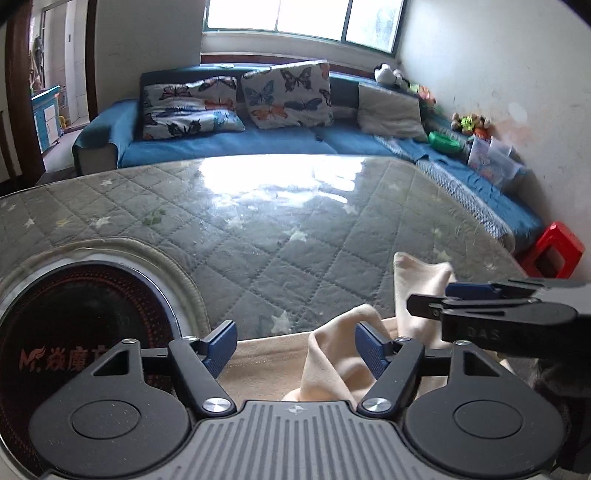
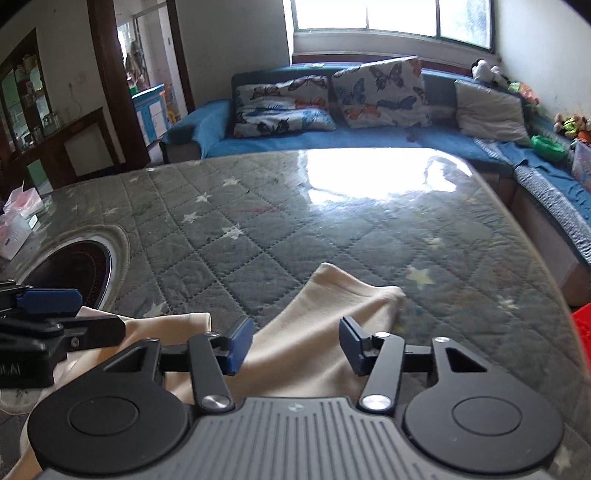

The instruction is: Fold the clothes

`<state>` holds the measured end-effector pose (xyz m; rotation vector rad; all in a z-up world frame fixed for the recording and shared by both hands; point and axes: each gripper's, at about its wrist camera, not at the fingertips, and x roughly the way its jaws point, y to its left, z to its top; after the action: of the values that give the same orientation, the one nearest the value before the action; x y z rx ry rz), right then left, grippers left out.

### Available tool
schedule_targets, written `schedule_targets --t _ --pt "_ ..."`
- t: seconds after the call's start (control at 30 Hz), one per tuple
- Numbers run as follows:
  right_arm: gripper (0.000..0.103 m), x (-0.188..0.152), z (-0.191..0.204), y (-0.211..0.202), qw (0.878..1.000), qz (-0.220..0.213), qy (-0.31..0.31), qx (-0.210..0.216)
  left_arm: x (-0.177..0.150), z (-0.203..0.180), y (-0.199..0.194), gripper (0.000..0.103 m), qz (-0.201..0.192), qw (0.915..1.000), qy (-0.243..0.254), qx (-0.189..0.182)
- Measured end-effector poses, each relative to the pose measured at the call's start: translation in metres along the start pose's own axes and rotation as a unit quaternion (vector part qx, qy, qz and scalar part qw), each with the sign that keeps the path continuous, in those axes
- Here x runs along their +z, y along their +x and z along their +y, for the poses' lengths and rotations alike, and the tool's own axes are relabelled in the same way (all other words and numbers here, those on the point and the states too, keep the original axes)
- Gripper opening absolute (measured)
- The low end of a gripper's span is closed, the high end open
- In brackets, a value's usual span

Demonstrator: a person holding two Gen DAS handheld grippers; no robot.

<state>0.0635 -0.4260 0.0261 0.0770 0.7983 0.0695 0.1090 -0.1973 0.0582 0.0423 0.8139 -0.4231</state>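
Right in the middle of the room stands a big table with a grey quilted cover [image 1: 280,236] under a clear shiny sheet. The cover has sewn diamond shapes and small pale stars. Light from the wide window [image 1: 303,18] makes a bright white patch on the far end. A round black glass cooker plate [image 1: 81,325] with a pale ring around it is set into the table on the left side. Behind the table is a long blue sofa [image 1: 229,147] that bends along the white wall. Two soft butterfly cushions [image 1: 288,92] and a plain grey cushion [image 1: 391,109] lean on its back. A red plastic stool [image 1: 554,251] sits on the floor at the right. A dark wooden doorway [image 2: 118,85] opens at the left.

On the near edge of the table lies a cream soft cloth garment [image 2: 317,332]. It is bunched and wrinkled, with one flat corner pointing away across the table and folds standing up near the grippers.

The left gripper [image 1: 295,350] has its blue ridged pads wide apart, with a raised fold of the cloth between them, and they do not pinch it. The right gripper [image 2: 295,343] is also wide apart over the cloth and holds nothing. The two grippers are close side by side
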Motion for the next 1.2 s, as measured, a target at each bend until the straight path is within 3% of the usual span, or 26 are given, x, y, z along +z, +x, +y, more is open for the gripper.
schedule_targets --t 0.13,0.3,0.7,0.83,0.93,1.0,1.03,1.2 --pt "0.051 0.000 0.006 0.015 1.000 0.016 -0.015 -0.002 -0.005 0.000 0.013 0.047 0.021 0.9997 0.009 -0.008" --pt "0.046 0.000 0.010 0.018 0.999 0.022 -0.025 -0.005 -0.009 -0.002 0.016 0.014 0.032 0.9988 0.012 -0.036" --pt "0.010 0.000 0.001 0.010 1.000 0.017 -0.014 -0.014 -0.011 -0.006 0.007 0.007 0.017 0.9986 0.023 -0.044" --pt "0.010 0.001 -0.001 0.006 1.000 0.014 -0.011 -0.016 -0.013 -0.008 0.003 0.006 0.007 0.9988 0.027 -0.041" --pt "0.019 0.003 -0.001 0.004 1.000 0.010 0.000 -0.005 -0.013 -0.009 0.000 0.006 0.003 0.9989 0.028 -0.039" --pt "0.037 0.004 0.002 0.003 1.000 0.009 0.003 0.002 -0.013 -0.009 -0.002 0.006 -0.001 0.9989 0.028 -0.038" --pt "0.041 0.005 0.004 0.003 1.000 0.009 0.000 0.006 -0.013 -0.009 -0.003 0.006 -0.003 0.9989 0.029 -0.037" --pt "0.043 -0.002 0.019 0.010 0.999 0.027 -0.026 0.009 -0.016 -0.006 -0.010 0.005 -0.011 0.9991 0.028 -0.031"
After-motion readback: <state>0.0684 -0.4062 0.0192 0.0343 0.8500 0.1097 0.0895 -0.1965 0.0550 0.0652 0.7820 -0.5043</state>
